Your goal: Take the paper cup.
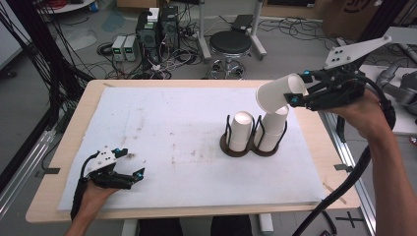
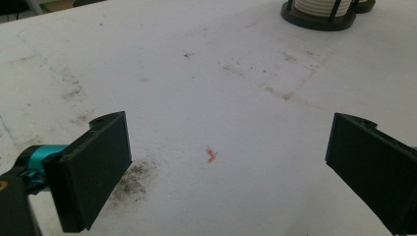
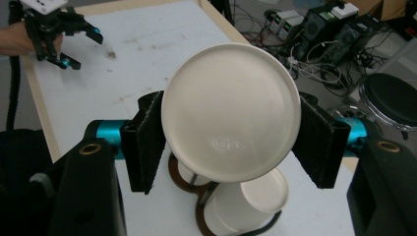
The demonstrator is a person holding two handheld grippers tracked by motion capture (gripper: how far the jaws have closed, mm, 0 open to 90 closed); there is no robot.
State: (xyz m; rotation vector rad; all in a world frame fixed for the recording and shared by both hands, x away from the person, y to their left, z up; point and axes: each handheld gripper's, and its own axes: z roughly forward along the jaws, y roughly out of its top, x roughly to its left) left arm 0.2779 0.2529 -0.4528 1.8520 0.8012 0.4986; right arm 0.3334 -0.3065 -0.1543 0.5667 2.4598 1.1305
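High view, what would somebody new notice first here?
Most striking is the white paper cup, tipped sideways and clamped in the right gripper above the stack of cups in the right side of the black holder. Next comes the left gripper, fingers spread wide, resting on the stained white mat near the front left corner.

White cup (image 1: 275, 94), tilted, aloft
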